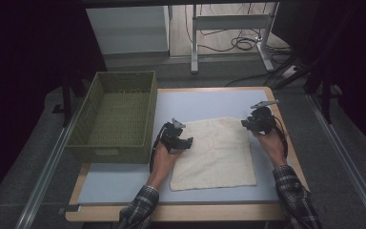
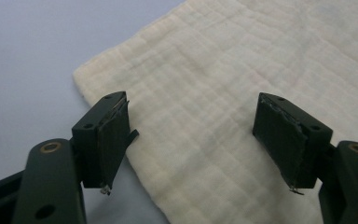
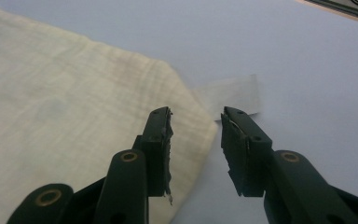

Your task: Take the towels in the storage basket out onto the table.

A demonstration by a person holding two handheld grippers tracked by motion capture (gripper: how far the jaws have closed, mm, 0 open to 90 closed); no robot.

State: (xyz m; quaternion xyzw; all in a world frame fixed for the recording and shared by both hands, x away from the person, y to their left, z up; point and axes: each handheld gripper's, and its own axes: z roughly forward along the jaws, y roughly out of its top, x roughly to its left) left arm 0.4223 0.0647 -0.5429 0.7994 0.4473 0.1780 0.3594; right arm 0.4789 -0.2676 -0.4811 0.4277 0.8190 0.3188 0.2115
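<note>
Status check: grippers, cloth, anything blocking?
Left gripper open over cloth edge. Right gripper open at cloth corner, nothing gripped. Cloth flat on table. Basket clear.

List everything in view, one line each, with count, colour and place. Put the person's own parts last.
cloth: one, cream, spread flat on the mat right of centre.
label tab: one, pale, sticking out at the cloth's corner.
basket: one, olive green woven, on the table's left side.
mat: one, pale blue, covering the tabletop.
table: one, light wood edge.
metal frame: one, grey, on the floor behind the table, cables beside it.
left tool: one, black, jaws open over the cloth's left edge.
right tool: one, black, jaws apart at the cloth's far right corner.
sleeves: two, plaid, bottom edge.
</note>
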